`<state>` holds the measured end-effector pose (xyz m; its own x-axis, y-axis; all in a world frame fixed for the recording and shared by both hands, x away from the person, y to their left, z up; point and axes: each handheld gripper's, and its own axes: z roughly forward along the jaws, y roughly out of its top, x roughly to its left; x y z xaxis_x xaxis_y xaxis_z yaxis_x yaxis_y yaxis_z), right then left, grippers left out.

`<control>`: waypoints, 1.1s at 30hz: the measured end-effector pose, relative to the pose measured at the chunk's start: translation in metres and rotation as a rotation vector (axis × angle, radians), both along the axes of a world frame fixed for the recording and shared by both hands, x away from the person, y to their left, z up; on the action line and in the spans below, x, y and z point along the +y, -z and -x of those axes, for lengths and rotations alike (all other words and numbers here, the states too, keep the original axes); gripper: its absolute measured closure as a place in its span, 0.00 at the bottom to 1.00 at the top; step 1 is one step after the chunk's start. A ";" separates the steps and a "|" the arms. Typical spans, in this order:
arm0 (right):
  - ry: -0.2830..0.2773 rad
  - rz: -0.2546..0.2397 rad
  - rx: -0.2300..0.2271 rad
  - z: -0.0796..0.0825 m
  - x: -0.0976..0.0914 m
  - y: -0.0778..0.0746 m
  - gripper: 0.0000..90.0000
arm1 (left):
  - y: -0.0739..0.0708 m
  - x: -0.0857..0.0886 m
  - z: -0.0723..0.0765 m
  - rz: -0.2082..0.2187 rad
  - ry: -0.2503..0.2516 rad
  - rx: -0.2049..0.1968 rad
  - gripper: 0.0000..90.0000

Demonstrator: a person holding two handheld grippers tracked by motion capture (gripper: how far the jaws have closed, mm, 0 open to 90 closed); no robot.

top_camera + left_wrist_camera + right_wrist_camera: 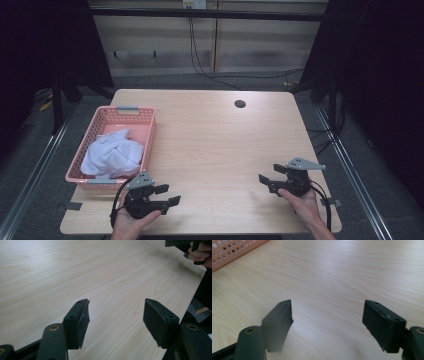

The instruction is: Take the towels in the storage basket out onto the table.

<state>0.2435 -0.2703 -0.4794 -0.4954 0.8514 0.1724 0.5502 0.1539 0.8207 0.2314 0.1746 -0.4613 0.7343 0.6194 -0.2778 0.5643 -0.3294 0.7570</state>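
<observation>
The desk [220, 145] is a wide pale wooden top, bare across its middle, with a small dark hole [240, 104] near the far edge. At its left edge sits a pink basket [145, 131], and inside it lies a white cloth [114, 152], bunched and crumpled, filling most of the near half of the basket. The cloth is the nearest thing to either hand, so the work appears to concern it, and judged from how things lie it is untouched: nothing has been lifted out, and the desk shows no cloth spread or folded on it. The left gripper [168, 195] rests low at the near edge of the desk, just beside the basket's near corner, its fingers [77, 322] standing apart with only bare wood between them. The right gripper [272, 175] is well apart from it, near the right edge, its fingers [278, 322] likewise spread wide and holding nothing; its own view catches a corner of the basket far off. Reaching in, gripping the cloth and bringing it out is likely all left to do.
</observation>
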 end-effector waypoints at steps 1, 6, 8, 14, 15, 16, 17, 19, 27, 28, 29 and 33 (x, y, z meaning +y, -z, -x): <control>0.000 0.000 0.000 0.000 0.000 0.000 0.26 | 0.000 0.000 0.000 0.000 0.000 0.000 0.39; -0.028 0.010 0.016 0.000 -0.001 0.002 0.26 | 0.000 -0.005 -0.002 -0.043 0.000 -0.034 0.37; -0.022 0.002 0.021 0.000 -0.002 0.002 0.25 | 0.000 -0.006 -0.003 -0.043 -0.002 -0.020 0.41; -0.032 0.000 0.031 0.002 -0.002 0.000 0.23 | -0.016 0.004 -0.001 0.002 -0.057 -0.033 0.41; -0.039 0.001 0.026 0.003 -0.002 0.000 0.23 | -0.020 0.006 -0.001 0.009 -0.051 -0.042 0.40; -0.044 0.006 0.024 0.003 -0.001 -0.001 0.23 | -0.024 0.008 0.000 0.006 -0.045 -0.046 0.39; -0.044 0.009 0.023 0.003 -0.001 -0.002 0.23 | -0.030 0.013 -0.001 -0.003 -0.032 -0.045 0.39; -0.048 0.003 0.031 0.005 0.001 -0.003 0.23 | -0.038 0.023 -0.003 -0.014 -0.019 -0.035 0.35; -0.075 0.001 0.048 0.003 0.004 -0.001 0.21 | -0.051 0.062 -0.012 -0.096 -0.056 -0.043 0.28; -0.074 -0.001 0.051 0.003 0.004 -0.001 0.21 | -0.052 0.066 -0.013 -0.096 -0.071 -0.044 0.28; -0.078 -0.004 0.052 0.003 0.004 -0.001 0.21 | -0.054 0.072 -0.015 -0.098 -0.093 -0.057 0.28; -0.092 -0.009 0.057 0.002 0.007 -0.001 0.21 | -0.062 0.091 -0.026 -0.107 -0.164 -0.055 0.26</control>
<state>0.2411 -0.2633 -0.4780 -0.5607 0.8011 0.2096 0.5797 0.1990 0.7902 0.2575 0.2655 -0.3995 0.6333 0.7559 -0.1661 0.5756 -0.3167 0.7539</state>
